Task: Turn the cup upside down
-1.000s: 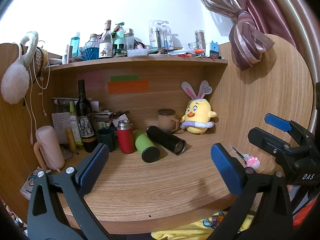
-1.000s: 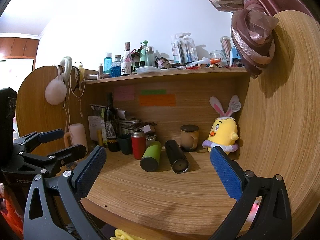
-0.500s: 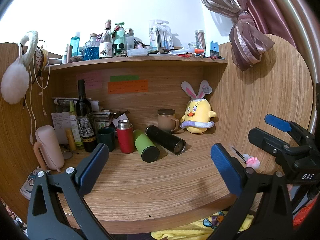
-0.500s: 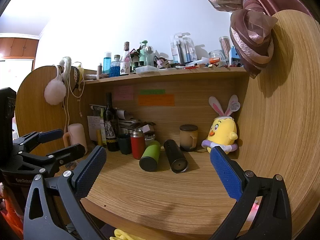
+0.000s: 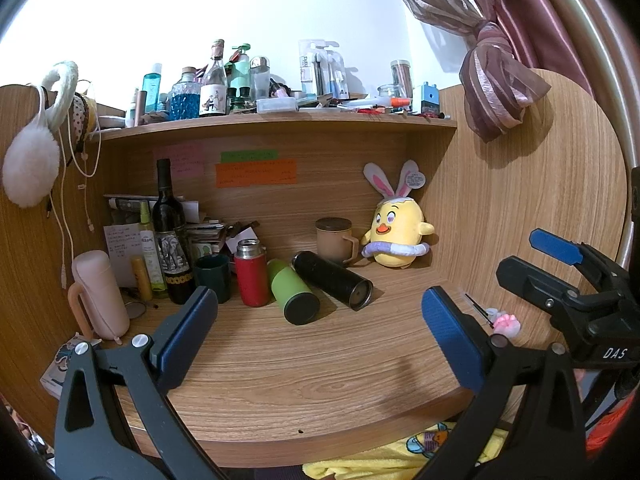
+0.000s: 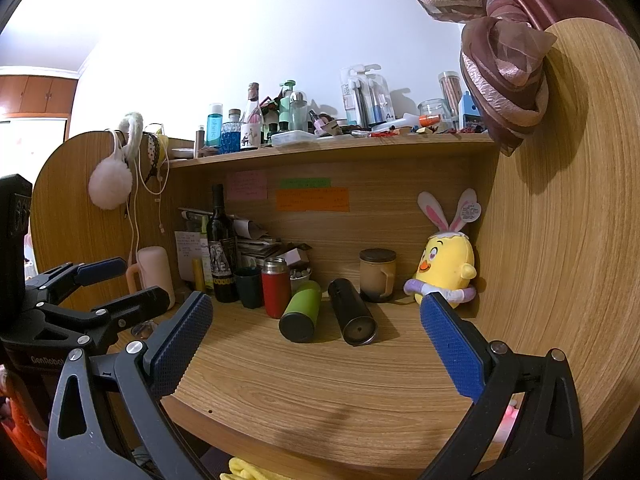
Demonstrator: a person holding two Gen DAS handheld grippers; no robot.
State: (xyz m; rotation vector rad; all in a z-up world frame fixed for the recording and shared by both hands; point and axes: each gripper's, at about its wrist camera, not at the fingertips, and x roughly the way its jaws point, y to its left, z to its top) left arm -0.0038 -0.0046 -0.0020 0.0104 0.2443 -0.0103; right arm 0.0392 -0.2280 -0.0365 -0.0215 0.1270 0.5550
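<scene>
The wooden worktop carries a black cup and a green cup lying sideways, far beyond both grippers. Left gripper and right gripper hover with jaws spread wide, holding nothing. The right gripper's body reads "DAS".

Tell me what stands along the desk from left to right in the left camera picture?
Pink bottle → wine bottle → dark green cup → red flask → green tumbler → black tumbler → chick toy.
</scene>
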